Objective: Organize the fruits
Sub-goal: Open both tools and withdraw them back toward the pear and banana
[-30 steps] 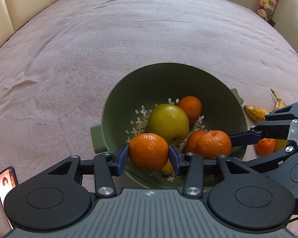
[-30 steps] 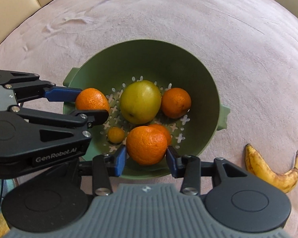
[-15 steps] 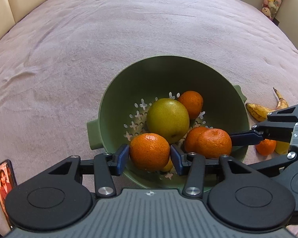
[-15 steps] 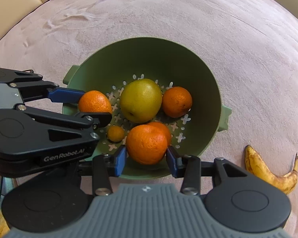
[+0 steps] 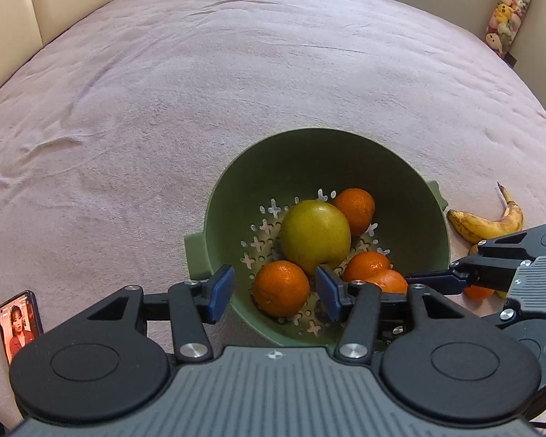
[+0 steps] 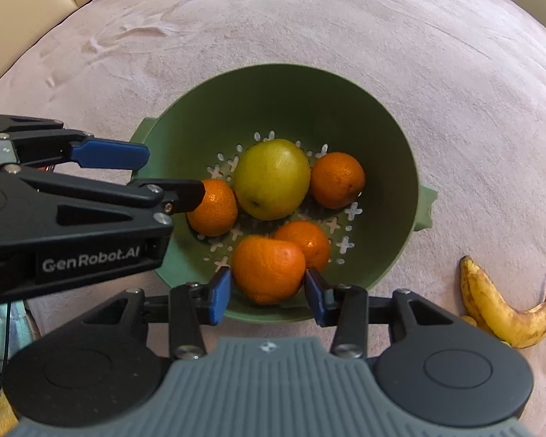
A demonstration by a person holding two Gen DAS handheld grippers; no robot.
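A green colander bowl sits on the pink bedspread. It holds a yellow-green apple and several mandarins. My left gripper is open over the bowl's near rim; the mandarin it held lies in the bowl between the spread fingers. My right gripper is shut on another mandarin, held just above the bowl's near side.
A spotted banana lies on the bedspread right of the bowl, with a mandarin beside it. A phone lies at the left. Cushioned walls border the bed; plush toys hang far right.
My left gripper has opened and drawn back, letting its mandarin drop into the bowl. The small fruit under it is hidden now. The right gripper still holds its mandarin.
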